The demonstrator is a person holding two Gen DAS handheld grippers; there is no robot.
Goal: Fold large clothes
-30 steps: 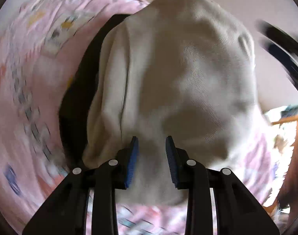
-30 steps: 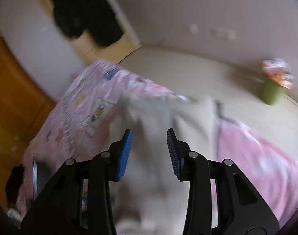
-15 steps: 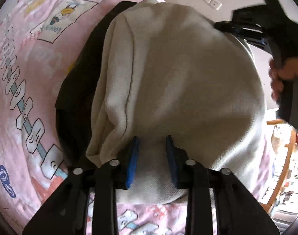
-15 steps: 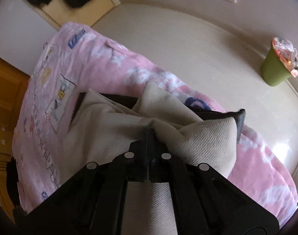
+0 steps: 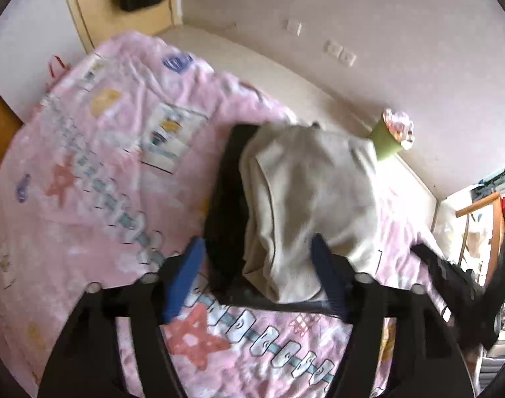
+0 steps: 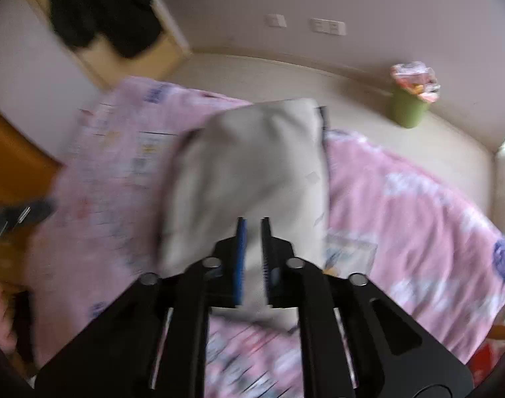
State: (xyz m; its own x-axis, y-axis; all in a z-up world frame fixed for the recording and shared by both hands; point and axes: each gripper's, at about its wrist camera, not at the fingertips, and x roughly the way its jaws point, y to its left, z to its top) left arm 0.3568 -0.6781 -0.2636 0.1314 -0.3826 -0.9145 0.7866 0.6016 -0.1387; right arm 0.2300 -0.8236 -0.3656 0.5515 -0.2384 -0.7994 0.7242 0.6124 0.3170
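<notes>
Cream garment (image 5: 305, 195): folded into a compact bundle, lying on the pink patterned bedspread (image 5: 96, 179), toward the bed's far edge, the side that faces the wall with the sockets. A dark garment (image 5: 226, 205) lies under it, showing as a black strip along its left side and along its near edge. In the right wrist view the cream bundle's far edge sits close to the bed's far edge, with a sliver of the dark cloth showing at its far right corner.

Left gripper (image 5: 255, 277): above the bed, pointing down at the near edge of the bundle. Its jaws have just been opening and stand wide, one blue pad over the bedspread left of the dark strip, the other over the cream cloth's near right part; the pads press on nothing.

Right gripper (image 6: 252, 258): above the near edge of the bundle. Its jaws have just been opening from a closed position and stand narrow, a slim gap between the pads; cream cloth shows behind the gap, and nothing appears pinched.

Open room: broad bare bedspread to the left of the bundle and along the near side; a further stretch to the right. Pale floor beyond the far edge.

Surroundings: green bin (image 6: 408, 109) with a pink liner on the floor by the wall; dark clothes (image 6: 100, 10) hanging at the far left corner.
</notes>
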